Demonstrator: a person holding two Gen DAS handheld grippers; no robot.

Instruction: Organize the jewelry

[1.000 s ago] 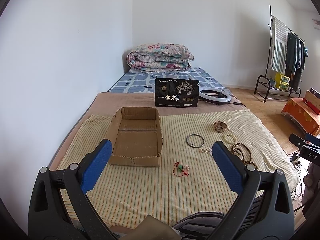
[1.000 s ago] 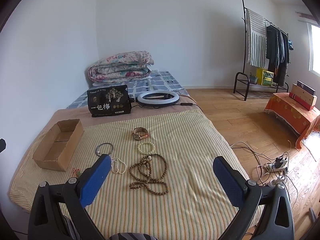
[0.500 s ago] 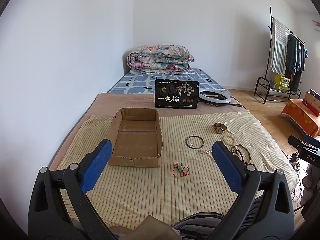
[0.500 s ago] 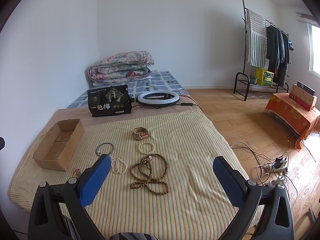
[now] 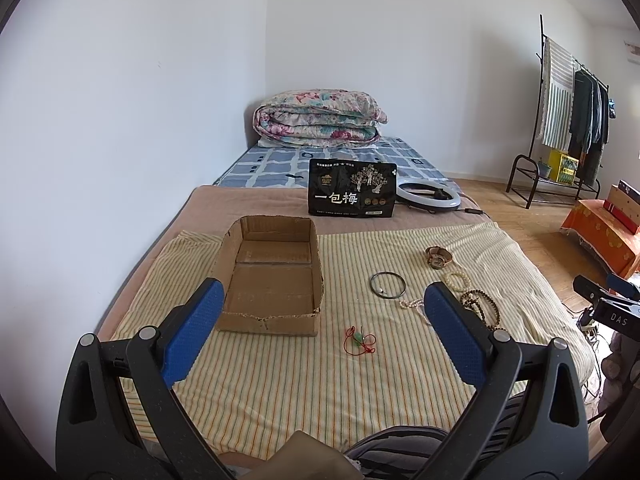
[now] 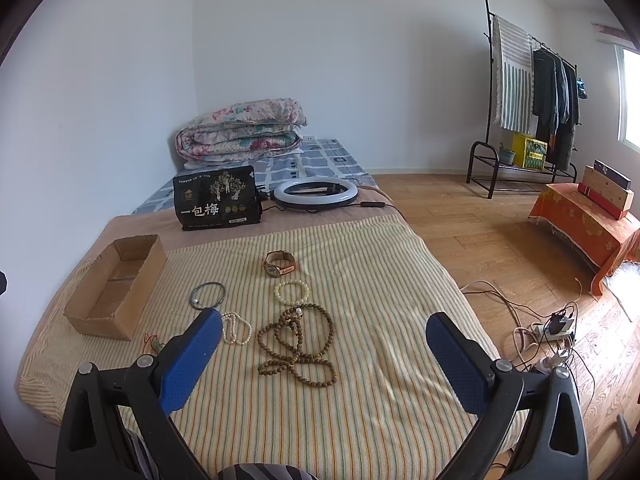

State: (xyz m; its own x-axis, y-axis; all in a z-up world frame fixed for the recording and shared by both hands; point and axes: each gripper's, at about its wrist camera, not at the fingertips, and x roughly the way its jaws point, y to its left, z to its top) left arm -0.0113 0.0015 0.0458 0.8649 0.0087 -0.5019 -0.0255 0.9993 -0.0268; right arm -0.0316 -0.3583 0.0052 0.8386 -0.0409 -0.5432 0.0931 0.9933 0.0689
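Note:
An open cardboard box (image 5: 272, 276) (image 6: 116, 284) sits on the striped blanket (image 5: 280, 380). Jewelry lies to its right: a red cord pendant (image 5: 359, 339), a dark bangle (image 5: 387, 285) (image 6: 208, 295), a watch (image 5: 438, 257) (image 6: 279, 264), a pale bead bracelet (image 6: 292, 292), a pearl strand (image 6: 236, 328) and a long brown bead necklace (image 6: 298, 346). My left gripper (image 5: 322, 328) is open and empty, held above the blanket's near edge. My right gripper (image 6: 324, 354) is open and empty above the brown necklace.
A black printed bag (image 5: 352, 192) and a ring light (image 5: 428, 196) stand behind the blanket. A folded quilt (image 5: 320, 118) lies at the bed's head. A clothes rack (image 6: 528, 92), an orange-draped stand (image 6: 580, 216) and floor cables (image 6: 552, 328) are to the right.

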